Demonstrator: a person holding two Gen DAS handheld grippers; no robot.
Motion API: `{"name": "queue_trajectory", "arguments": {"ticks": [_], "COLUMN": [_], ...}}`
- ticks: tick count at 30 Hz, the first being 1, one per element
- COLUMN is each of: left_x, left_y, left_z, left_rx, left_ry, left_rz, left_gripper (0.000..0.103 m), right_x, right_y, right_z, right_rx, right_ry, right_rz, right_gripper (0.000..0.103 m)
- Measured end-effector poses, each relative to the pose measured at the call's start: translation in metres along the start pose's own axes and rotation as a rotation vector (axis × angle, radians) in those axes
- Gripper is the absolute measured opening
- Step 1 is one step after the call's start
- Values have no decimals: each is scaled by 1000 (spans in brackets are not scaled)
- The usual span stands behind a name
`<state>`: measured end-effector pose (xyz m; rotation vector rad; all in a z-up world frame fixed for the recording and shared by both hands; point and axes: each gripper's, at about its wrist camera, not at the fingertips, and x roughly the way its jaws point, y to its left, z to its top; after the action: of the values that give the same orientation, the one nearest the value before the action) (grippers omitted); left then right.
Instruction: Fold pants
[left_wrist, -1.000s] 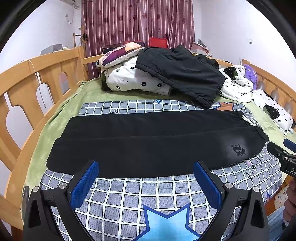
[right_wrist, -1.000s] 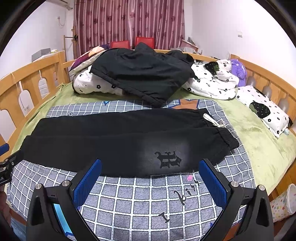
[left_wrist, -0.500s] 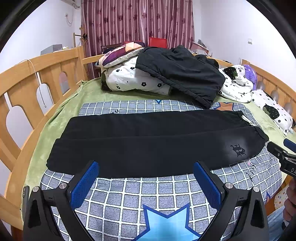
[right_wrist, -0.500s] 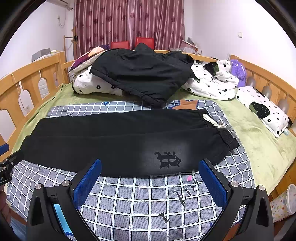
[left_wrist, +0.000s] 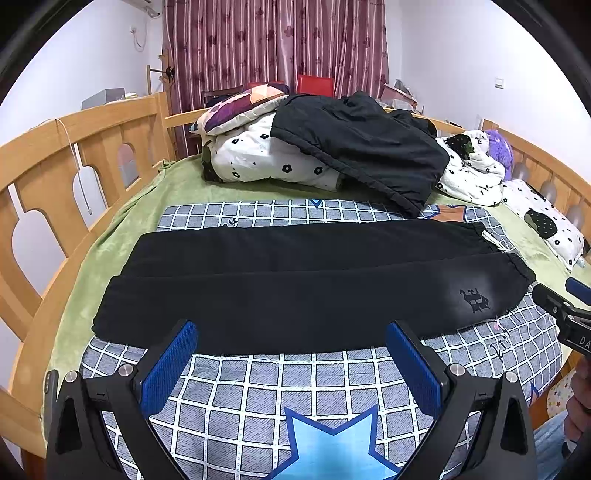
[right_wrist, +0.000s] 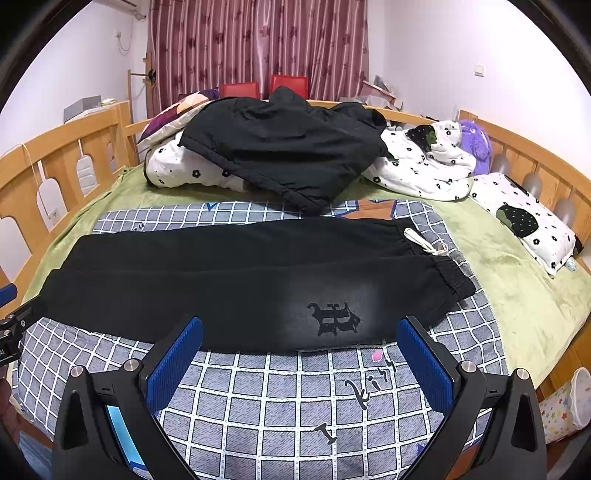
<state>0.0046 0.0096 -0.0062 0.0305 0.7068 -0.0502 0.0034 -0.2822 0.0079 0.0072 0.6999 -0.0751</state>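
Observation:
Black pants (left_wrist: 295, 280) (right_wrist: 236, 280) lie flat across a checked blanket, legs stacked lengthwise, cuffs to the left, elastic waistband with a white drawstring (right_wrist: 424, 242) to the right. A dark emblem (right_wrist: 334, 317) marks the near leg by the waist. My left gripper (left_wrist: 291, 363) hovers open over the blanket just short of the pants' near edge, toward the cuff half. Likewise open, my right gripper (right_wrist: 301, 363) sits in front of the emblem. Neither touches the cloth. The right gripper's tip (left_wrist: 565, 310) shows at the left view's right edge.
Behind the pants a black jacket (right_wrist: 284, 147) lies over flowered quilts and pillows (right_wrist: 424, 166). Wooden bed rails (left_wrist: 74, 155) run along the left and right sides. A green sheet (right_wrist: 517, 280) covers the bed. A star-printed bin (right_wrist: 565, 406) stands beside the bed.

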Motion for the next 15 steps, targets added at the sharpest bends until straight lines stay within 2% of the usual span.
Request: {"name": "queue_trajectory", "arguments": {"ticks": [15], "left_x": [-4], "left_y": [-5], "left_z": [3], "left_rx": [-13], "left_ry": [-1], "left_rz": [-8], "left_gripper": [103], "right_x": [-2], "right_y": [-4], "right_z": [2], "right_rx": [-11], "right_ry": [8], "right_rz": [-12], "right_gripper": [103]}}
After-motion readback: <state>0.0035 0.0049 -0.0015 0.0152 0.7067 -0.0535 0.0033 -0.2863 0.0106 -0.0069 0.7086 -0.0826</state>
